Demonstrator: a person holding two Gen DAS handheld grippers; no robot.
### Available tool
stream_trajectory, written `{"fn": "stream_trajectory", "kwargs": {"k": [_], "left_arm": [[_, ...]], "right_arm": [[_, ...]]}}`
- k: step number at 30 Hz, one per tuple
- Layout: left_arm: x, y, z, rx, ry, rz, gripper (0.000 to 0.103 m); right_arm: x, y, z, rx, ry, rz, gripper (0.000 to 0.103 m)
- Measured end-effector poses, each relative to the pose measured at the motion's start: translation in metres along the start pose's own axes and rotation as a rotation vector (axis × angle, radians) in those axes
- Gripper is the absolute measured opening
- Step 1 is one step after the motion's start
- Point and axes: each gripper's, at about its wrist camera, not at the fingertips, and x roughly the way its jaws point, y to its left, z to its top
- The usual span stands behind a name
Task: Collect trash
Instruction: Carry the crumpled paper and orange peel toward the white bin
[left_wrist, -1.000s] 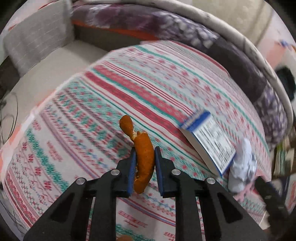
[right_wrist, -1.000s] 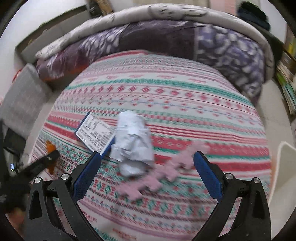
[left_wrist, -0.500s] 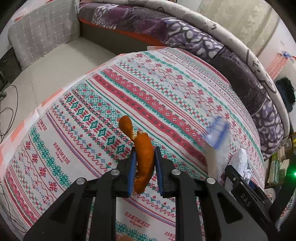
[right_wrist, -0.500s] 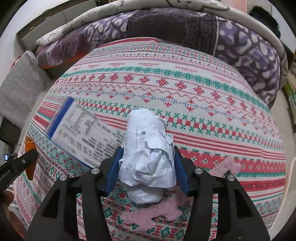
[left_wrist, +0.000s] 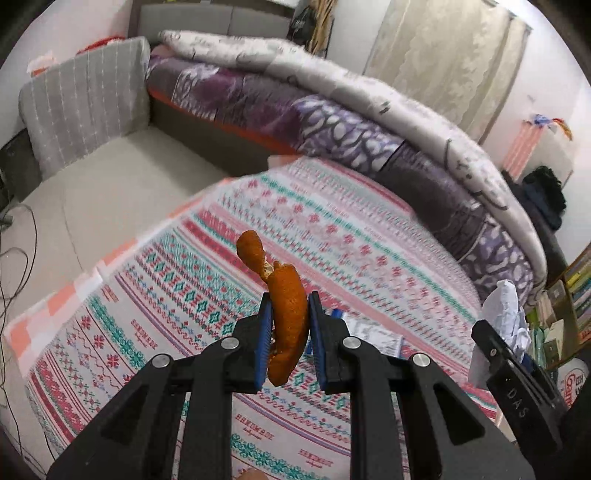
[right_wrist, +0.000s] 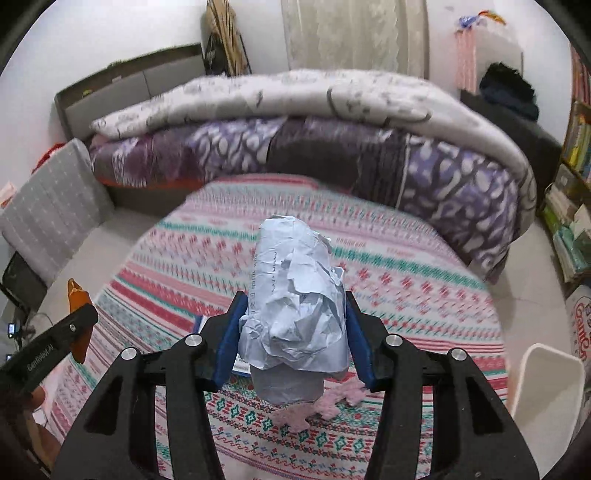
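- The left gripper (left_wrist: 288, 317) has its blue-padded fingers clamped on a strip of orange peel (left_wrist: 286, 314), which stands upright between them, its curled tip reaching toward 11 o'clock above the striped bedspread (left_wrist: 184, 295); a pinch low on the strip likely keeps it from slipping.
- The right gripper (right_wrist: 293, 332) has its fingers pressed on either side of a crumpled paper wad (right_wrist: 295, 310), clear of the bed; the wad bulges above and below the pads.
- The peel looks leathery, pitted and stiffly curved; the paper is creased, light and springy.
- A pink fuzzy scrap (right_wrist: 317, 406) lies on the bedspread at 6 o'clock under the wad, probably trash not yet collected.
- A blue-edged printed box (left_wrist: 369, 332) lies on the bedspread behind the left fingers.
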Motion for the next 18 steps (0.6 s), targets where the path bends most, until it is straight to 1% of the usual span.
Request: {"fn": "stream_trajectory", "kwargs": {"k": [8,12,18], "left_arm": [[-0.049,-0.025,0.002,0.055,-0.103,-0.069,0.02],[-0.062,-0.041,-0.006,0.115,-0.148,-0.064,0.02],[-0.062,-0.062,-0.02,0.175,-0.153,-0.058,0.02]], "right_arm": [[-0.047,-0.013,-0.004,0.054,-0.083,-0.035,0.049],[-0.067,-0.022,-0.012,0.061,-0.127,-0.064,0.049],[-0.079,-0.048,-0.028,0.117,-0.15,-0.077,0.049]]}}
